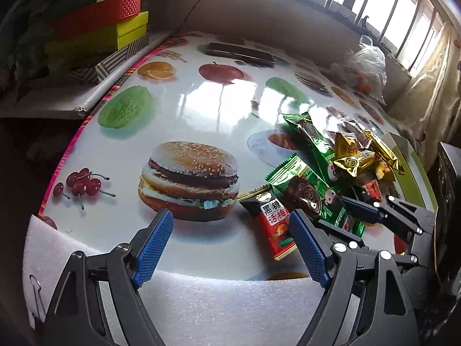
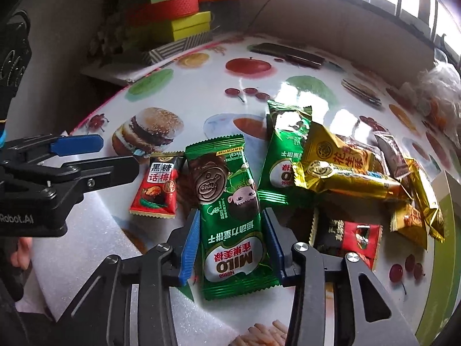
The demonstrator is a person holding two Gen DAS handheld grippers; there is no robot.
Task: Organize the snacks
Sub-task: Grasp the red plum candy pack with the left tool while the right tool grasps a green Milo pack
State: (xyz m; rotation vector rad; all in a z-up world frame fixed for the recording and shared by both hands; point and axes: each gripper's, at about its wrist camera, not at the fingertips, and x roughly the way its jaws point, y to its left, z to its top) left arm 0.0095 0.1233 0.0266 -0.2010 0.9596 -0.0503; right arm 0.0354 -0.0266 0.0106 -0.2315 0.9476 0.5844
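Two green Milo packets [image 2: 233, 225], two red plum candies [image 2: 157, 190]

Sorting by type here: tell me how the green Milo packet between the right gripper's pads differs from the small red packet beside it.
The green Milo packet is longer and wider; the red packet is short. The Milo packet shows a round biscuit and a cartoon face, the red one dark fruit and a white label. The Milo packet lies between the right gripper pads; the red one lies free on the table. Both are flat, sealed, with crimped ends.
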